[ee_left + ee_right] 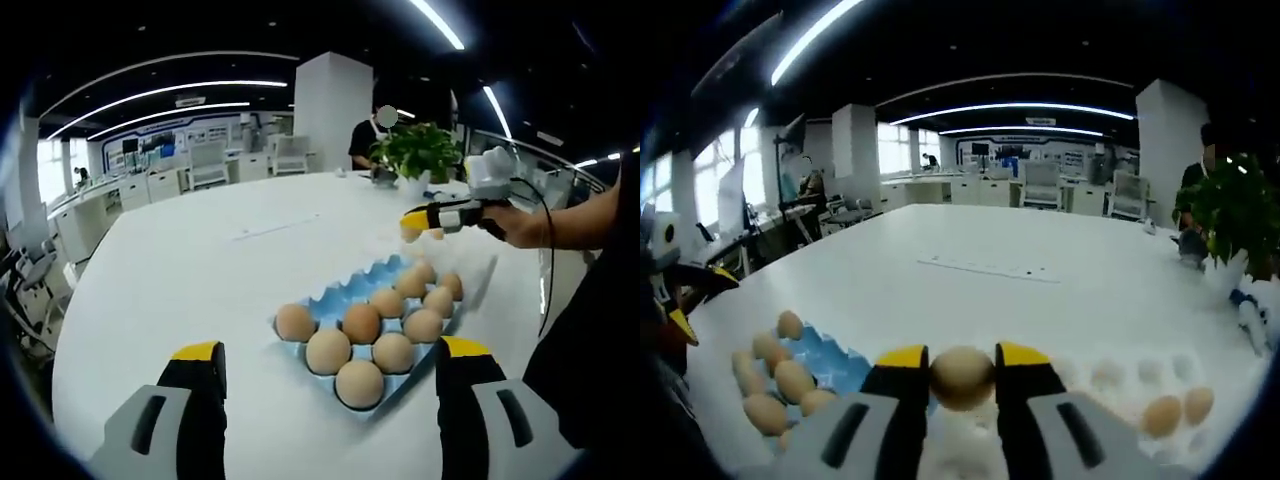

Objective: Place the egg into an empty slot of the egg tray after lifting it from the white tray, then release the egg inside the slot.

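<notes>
the white tray is washed out against the pale surface in the right gripper view, its edges hard to trace; two eggs lie at its right end. the right gripper has its jaws closed on the egg, held above the surface between the white tray and the blue egg tray. the left gripper hangs just before the egg tray, jaws wide. the tray's far slots are partly hidden behind its eggs. broad bare surface lies beyond.
</notes>
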{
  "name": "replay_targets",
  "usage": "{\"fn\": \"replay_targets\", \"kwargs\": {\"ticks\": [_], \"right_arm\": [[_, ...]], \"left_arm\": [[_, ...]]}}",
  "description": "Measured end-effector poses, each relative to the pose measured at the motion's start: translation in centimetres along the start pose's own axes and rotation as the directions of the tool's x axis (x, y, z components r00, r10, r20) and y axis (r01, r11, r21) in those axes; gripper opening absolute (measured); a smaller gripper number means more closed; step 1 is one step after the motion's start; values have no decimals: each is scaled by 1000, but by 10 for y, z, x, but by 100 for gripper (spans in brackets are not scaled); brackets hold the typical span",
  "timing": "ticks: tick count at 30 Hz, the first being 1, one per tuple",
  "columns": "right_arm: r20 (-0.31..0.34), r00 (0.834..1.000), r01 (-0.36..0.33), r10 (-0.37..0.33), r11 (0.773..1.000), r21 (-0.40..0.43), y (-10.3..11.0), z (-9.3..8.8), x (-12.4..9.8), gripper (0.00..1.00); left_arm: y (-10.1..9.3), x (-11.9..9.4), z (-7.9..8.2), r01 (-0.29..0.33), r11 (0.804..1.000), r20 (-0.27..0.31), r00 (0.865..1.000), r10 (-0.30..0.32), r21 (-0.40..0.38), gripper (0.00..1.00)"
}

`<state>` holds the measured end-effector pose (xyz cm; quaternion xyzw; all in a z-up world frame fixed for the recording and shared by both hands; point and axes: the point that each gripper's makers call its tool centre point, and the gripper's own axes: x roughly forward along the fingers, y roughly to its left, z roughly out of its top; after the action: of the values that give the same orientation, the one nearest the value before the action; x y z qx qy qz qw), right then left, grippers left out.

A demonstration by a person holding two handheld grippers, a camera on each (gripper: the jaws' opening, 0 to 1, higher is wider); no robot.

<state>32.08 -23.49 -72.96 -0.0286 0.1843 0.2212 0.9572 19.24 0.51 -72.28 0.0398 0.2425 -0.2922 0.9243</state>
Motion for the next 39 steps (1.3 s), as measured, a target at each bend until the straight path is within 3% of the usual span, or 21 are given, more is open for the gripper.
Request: {"fn": "replay_targets", "kwargs": {"ticks": [5,15,26,39], "right_arm": [[-5,1000,-23,23,1000,4,9,-1,2,25],[-2,994,-112,112,994,5,47,4,15,25],[-7,972,-237,237,971,-27,106,9,35,25],[-28,951,-309,308,951,-29,140,5,47,25]], "left_arm": [[0,0,-1,0,1000,-2,1000,0,-3,86],[1,0,-1,-4,1000,-1,1000,4,-3,87],[3,-3,-4,-11,1000,-9,1000,11,-9,86],[2,-2,-6,-6,1000,-10,1000,6,-11,86]]}}
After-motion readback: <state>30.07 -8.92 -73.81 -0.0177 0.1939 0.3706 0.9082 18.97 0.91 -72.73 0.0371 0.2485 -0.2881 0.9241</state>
